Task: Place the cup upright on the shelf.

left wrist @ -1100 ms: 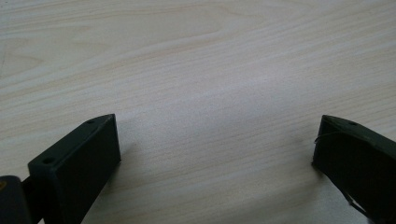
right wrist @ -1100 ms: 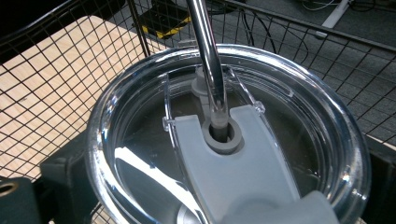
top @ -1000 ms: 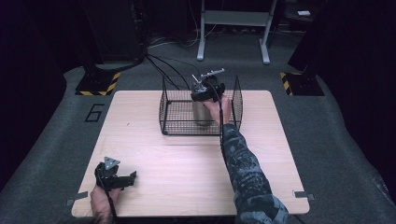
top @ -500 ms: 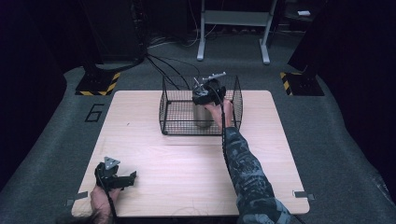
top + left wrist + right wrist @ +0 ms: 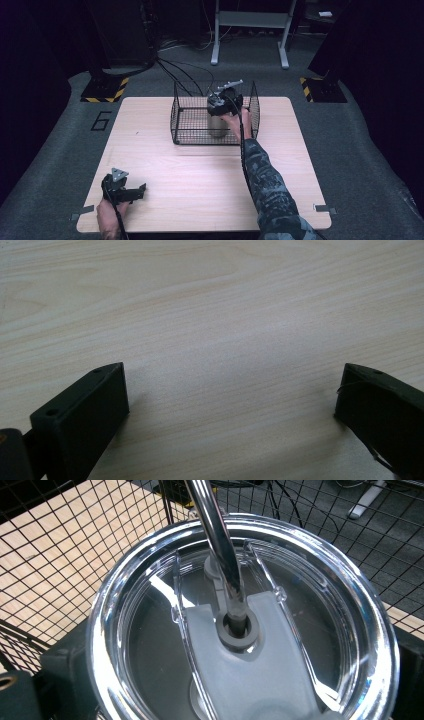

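A steel tumbler (image 5: 217,124) with a clear lid (image 5: 240,630) and a metal straw (image 5: 215,545) stands upright inside a black wire basket (image 5: 187,131) at the table's far middle. My right gripper (image 5: 226,101) comes down over the tumbler's top. In the right gripper view its black jaws sit against either side of the rim, so my right gripper (image 5: 237,680) is shut on the tumbler. My left gripper (image 5: 136,191) rests at the table's near left corner. Seen in its own view, the left gripper (image 5: 232,382) is open over bare wood, with nothing between its jaws.
The light wooden table (image 5: 200,180) has bare room between the basket and its front edge. The basket's wire walls (image 5: 60,555) close in around the tumbler. Black cables (image 5: 175,75) and a metal stand (image 5: 250,30) lie on the floor behind the table.
The right hand has shifted only very slightly at the tumbler in the basket. The left gripper has stayed where it was.
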The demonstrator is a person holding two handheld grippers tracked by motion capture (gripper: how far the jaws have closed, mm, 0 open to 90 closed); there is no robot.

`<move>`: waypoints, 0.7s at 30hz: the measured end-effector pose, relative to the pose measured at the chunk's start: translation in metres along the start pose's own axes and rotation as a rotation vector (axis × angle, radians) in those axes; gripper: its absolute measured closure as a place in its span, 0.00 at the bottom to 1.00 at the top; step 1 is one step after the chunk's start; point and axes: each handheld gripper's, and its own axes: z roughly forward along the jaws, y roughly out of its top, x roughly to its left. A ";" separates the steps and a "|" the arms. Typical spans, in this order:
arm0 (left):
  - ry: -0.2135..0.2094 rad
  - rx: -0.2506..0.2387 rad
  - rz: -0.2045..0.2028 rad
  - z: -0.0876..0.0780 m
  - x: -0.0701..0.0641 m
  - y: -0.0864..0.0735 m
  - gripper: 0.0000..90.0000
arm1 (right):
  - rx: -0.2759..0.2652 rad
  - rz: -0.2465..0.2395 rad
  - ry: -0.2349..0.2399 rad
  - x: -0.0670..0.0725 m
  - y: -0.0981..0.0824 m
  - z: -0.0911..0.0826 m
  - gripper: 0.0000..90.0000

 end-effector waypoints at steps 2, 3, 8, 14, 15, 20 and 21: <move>0.001 -0.014 -0.019 0.001 -0.001 0.000 0.00 | -0.002 0.006 0.000 0.000 0.000 0.000 0.03; 0.001 -0.013 -0.017 0.001 -0.001 0.000 0.00 | -0.003 0.009 0.000 0.000 0.000 0.000 0.03; 0.000 -0.005 -0.007 0.000 0.000 0.000 0.00 | -0.010 0.015 -0.008 0.002 0.000 0.000 0.03; 0.002 -0.019 -0.026 0.001 -0.002 0.000 0.00 | 0.009 0.025 -0.001 0.000 -0.001 0.000 0.00; 0.002 -0.020 -0.027 0.001 -0.002 0.000 0.00 | -0.004 0.026 0.003 -0.001 -0.002 -0.001 0.00; 0.001 -0.020 -0.026 0.001 -0.002 0.000 0.00 | -0.010 0.038 0.008 0.000 -0.001 -0.009 0.00; 0.002 -0.020 -0.027 0.001 -0.002 0.000 0.00 | -0.012 0.035 0.011 0.000 0.000 -0.011 0.00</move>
